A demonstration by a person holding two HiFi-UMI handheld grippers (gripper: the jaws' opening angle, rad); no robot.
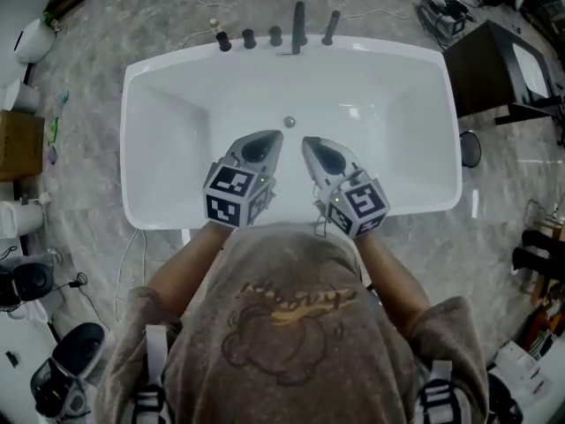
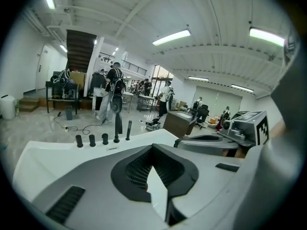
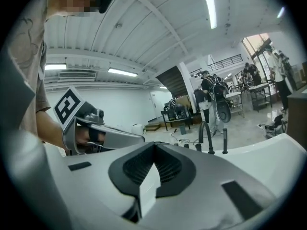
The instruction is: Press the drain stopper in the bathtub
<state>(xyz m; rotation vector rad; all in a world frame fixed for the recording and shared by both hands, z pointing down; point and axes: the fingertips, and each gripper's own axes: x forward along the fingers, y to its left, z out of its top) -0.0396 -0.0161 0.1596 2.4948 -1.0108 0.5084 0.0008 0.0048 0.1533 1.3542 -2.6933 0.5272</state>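
White bathtub (image 1: 141, 78) with black tap fittings (image 1: 275, 35) along its far rim and a dark cabinet (image 1: 494, 56) to its right. The drain stopper (image 1: 289, 122) lies on the tub floor, in open view just beyond my tips. My left gripper (image 1: 269, 136) and right gripper (image 1: 309, 142) hover side by side over the near half, each with its jaws closed together and empty.

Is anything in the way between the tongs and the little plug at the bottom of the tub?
No, nothing visible. The drain stopper sits alone on the bare white floor of the bathtub, just beyond the tips of the left tongs and the right tongs. Only open space lies between them.
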